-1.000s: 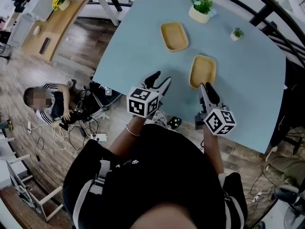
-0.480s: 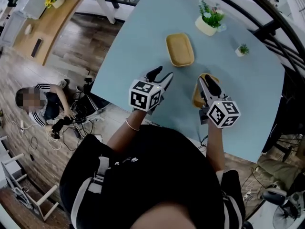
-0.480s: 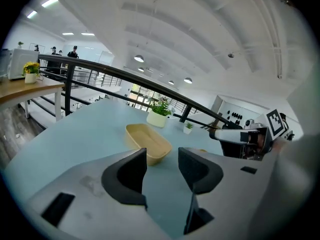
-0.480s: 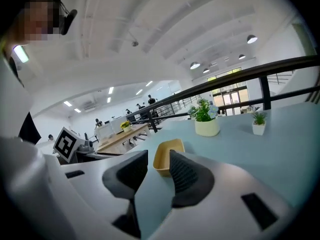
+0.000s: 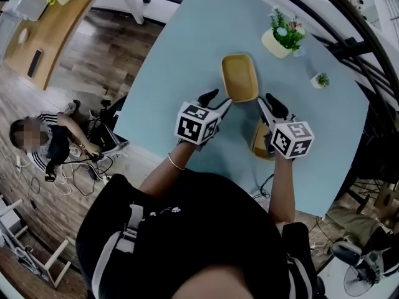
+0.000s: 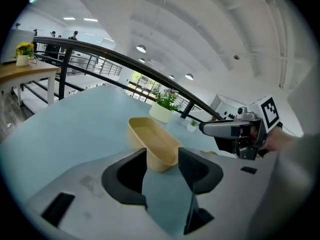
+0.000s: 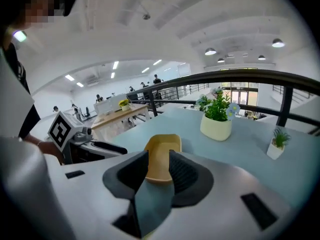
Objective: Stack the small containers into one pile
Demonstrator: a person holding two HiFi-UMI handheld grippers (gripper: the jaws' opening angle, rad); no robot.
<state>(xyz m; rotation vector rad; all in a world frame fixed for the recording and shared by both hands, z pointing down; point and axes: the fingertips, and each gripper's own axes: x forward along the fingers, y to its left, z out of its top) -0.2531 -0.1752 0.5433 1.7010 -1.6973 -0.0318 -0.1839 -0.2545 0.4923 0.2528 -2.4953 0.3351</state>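
**Table** (image 5: 187, 55): pale blue. The person leans over it with a gripper in each hand.

**Far container** (image 5: 240, 78): a tan oblong tray that lies flat on the table, directly ahead of both grippers. Its long axis runs almost straight away from the right gripper (image 5: 270, 106). From the left gripper (image 5: 217, 100) it slants away to the left.

**Near container** (image 5: 259, 141): the same tan kind, lying below the right gripper's body and behind its jaws, largely covered. The two containers are apart and nothing is stacked yet.

**Left gripper:** the jaws stand wide apart and hold nothing. The far container's short near end sits just in front of the tips, framed by them.

**Right gripper:** the jaws stand a narrow gap apart, and nothing appears to be clamped. The same near end shows through the gap, a little farther ahead.

**Judgement:** the left gripper is the nearer of the two. A grasp would probably take the short near rim, coming in along the long axis.

**Potted plant** (image 5: 283, 37): beyond the right gripper and to its right. A small plant (image 5: 322, 80) stands farther right.

**Writing:** none can be read. The containers carry no label. Each marker cube (image 5: 198, 124) shows only black-and-white squares.
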